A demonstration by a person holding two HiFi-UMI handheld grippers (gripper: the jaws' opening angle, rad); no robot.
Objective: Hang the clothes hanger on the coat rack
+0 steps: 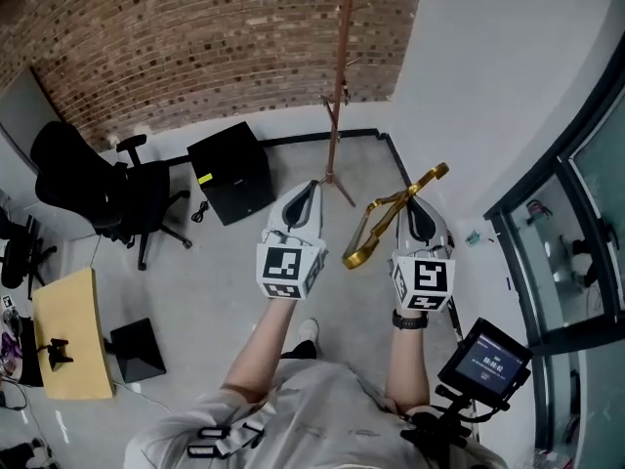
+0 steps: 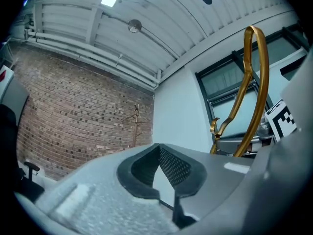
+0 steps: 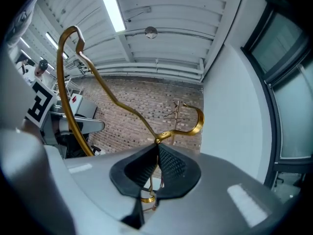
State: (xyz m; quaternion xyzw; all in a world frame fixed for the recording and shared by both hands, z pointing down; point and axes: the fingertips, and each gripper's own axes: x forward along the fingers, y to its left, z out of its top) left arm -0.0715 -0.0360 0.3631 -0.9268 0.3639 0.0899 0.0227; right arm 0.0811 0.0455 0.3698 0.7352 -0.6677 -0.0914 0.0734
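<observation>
So the left claw [image 1: 311, 186] is pressed together on nothing and sits short of the coat rack [image 1: 338, 86], a bit left of its pole. I'd guess it's just staying out of the way. The gold clothes hanger [image 1: 376, 228] is also short of the rack, off to the right of its base and well apart from it, so it's not hung yet. The right claw [image 1: 415, 198] pinches it just below the hook. That leaves the hook poking out front toward the rack, which seems handy for catching a peg.

Hard to see: the rack's top runs off the head view's upper edge. Its pegs are thin twigs against the brick wall [image 3: 122, 111] in both gripper views, so I can't tell which peg is the target.
</observation>
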